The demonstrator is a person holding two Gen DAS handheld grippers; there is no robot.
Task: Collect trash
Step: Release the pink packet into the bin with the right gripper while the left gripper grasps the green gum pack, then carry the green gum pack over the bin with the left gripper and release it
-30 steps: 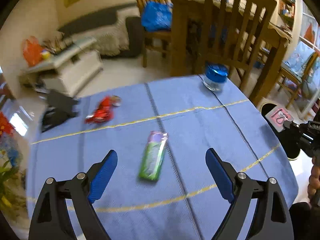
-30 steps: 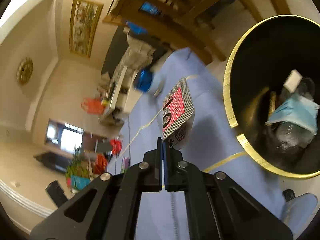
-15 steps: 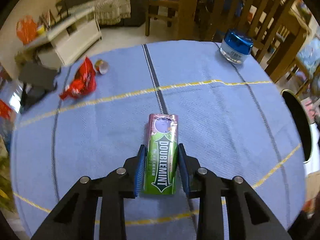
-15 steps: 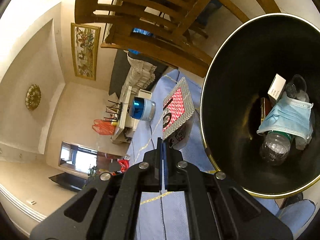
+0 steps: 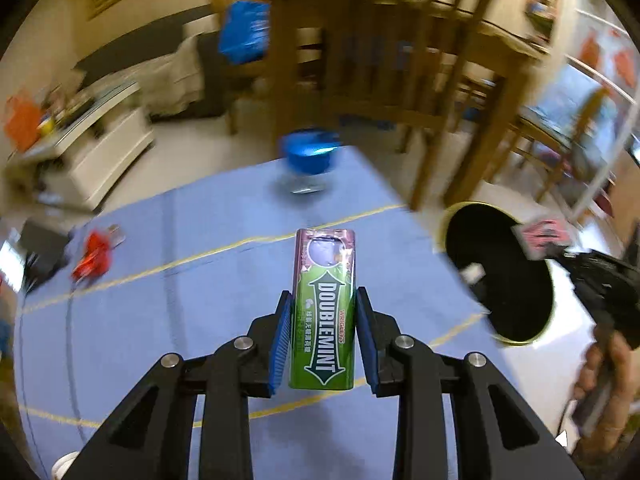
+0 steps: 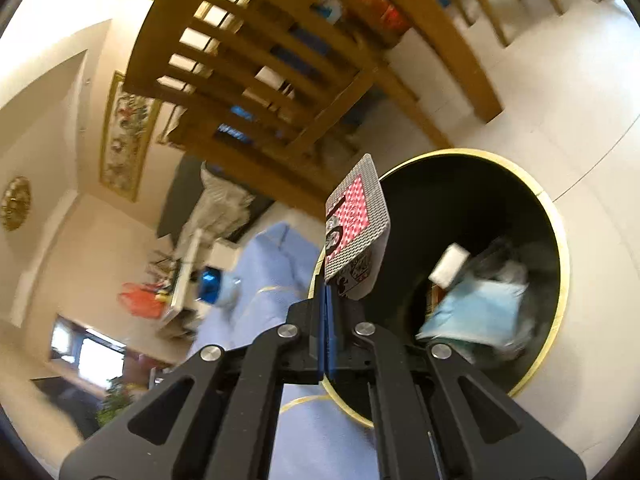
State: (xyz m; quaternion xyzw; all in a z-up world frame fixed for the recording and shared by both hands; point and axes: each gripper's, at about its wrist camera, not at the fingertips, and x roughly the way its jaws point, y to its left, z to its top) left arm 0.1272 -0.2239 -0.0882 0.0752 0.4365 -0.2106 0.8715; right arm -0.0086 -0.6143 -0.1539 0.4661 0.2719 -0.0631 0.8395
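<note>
My left gripper [image 5: 323,304] is shut on a green Doublemint gum pack [image 5: 325,308], held up above the blue tablecloth [image 5: 192,280]. A red crumpled wrapper [image 5: 93,258] lies far left on the cloth. The black bin with a gold rim [image 5: 500,276] stands on the floor to the right of the table. My right gripper [image 6: 327,292] is shut on a red and grey patterned flat card packet [image 6: 356,228], held at the bin's [image 6: 556,240] near rim. Inside the bin lie a blue face mask [image 6: 476,312] and a small white box [image 6: 449,264].
A jar with a blue lid [image 5: 308,160] stands at the table's far edge. Wooden chairs [image 5: 400,60] crowd behind the table and bin. A white low cabinet [image 5: 100,148] and a sofa sit at the back left. A hand [image 5: 604,384] shows at the right edge.
My left gripper closed on the gum pack and lifted it off the cloth, swinging right toward the bin. My right gripper carried the card packet over to the bin's rim.
</note>
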